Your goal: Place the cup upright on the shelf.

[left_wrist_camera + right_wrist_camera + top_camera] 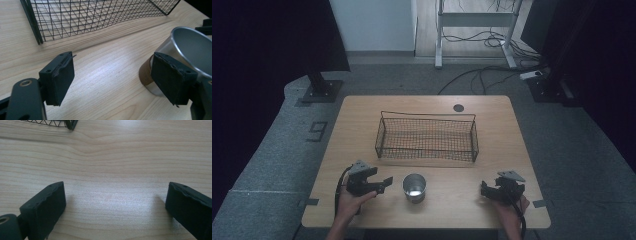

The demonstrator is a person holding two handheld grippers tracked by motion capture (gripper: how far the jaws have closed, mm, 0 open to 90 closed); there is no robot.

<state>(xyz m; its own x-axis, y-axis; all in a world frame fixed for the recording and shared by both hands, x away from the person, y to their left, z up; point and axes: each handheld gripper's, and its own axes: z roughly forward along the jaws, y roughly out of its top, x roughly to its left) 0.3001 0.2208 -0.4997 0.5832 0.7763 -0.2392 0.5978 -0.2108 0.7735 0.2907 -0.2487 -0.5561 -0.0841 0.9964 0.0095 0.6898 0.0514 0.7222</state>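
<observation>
While the left claw (384,182) is being held just beside the metal cup (414,187) with its jaws standing apart and nothing between them, the cup is being left upright on the table (452,205), on the near side of the wire basket (426,150) and apart from it. In the left gripper view the cup (190,47) is being partly hidden behind one pad rather than framed in the gap, so a straight advance is judged likely to strike its wall and get it shoved or tipped. A grip taken on the smooth, rounded metal is also being risked as a slipping one. The right claw (484,190), well apart from the cup on its other side, is likewise being held with jaws apart over bare wood.
</observation>
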